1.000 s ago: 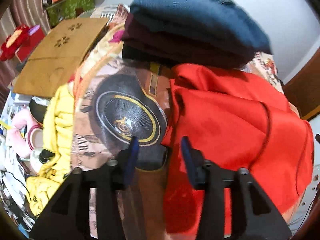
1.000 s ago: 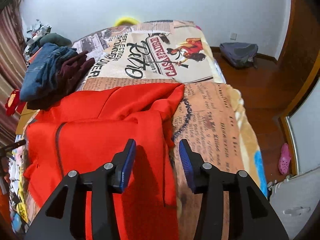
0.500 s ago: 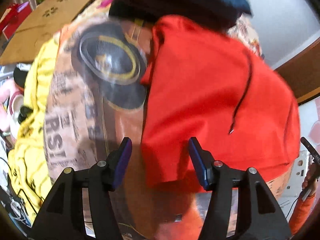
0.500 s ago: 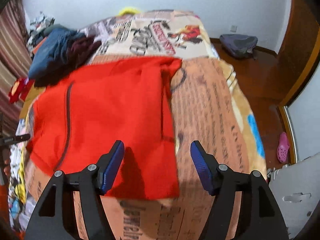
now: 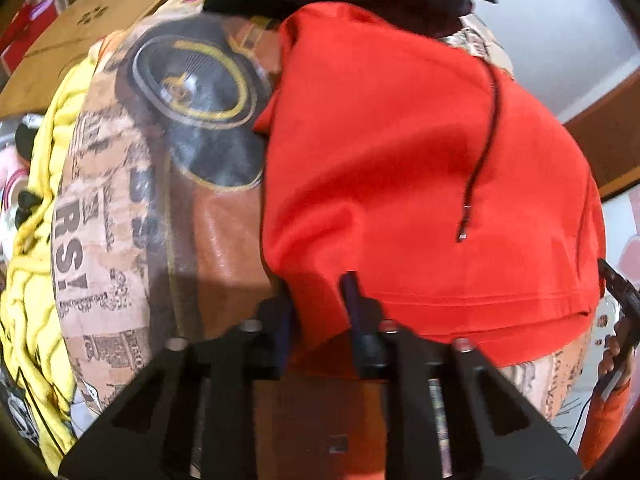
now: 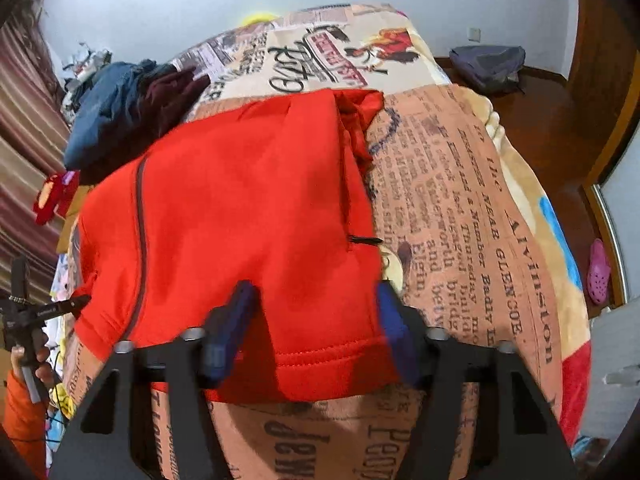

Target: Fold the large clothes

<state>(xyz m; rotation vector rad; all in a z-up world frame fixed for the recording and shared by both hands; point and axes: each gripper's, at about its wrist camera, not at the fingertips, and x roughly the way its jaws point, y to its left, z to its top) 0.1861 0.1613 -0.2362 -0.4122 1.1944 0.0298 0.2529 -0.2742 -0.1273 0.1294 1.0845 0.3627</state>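
Pinching the red hoodie [image 5: 400,168] hem corner with left claw [image 5: 318,308]; right claw [image 6: 314,320], spread wide, straddling the hem's opposite corner on the bed [image 6: 472,208].

Red hoodie [image 6: 248,208] matt fleecy cloth; blanket [image 6: 480,240] plush printed; tool [image 6: 316,320] matt black plastic.

- A printed bedspread [image 6: 472,208] covers the bed.
- Dark folded clothes [image 6: 120,108] are piled near its far left edge.
- A yellow blanket [image 5: 36,264] hangs beside the bed.
- A grey bag [image 6: 488,66] lies on the wooden floor [image 6: 548,120].
- A pink clog [image 6: 599,276] sits near the door.
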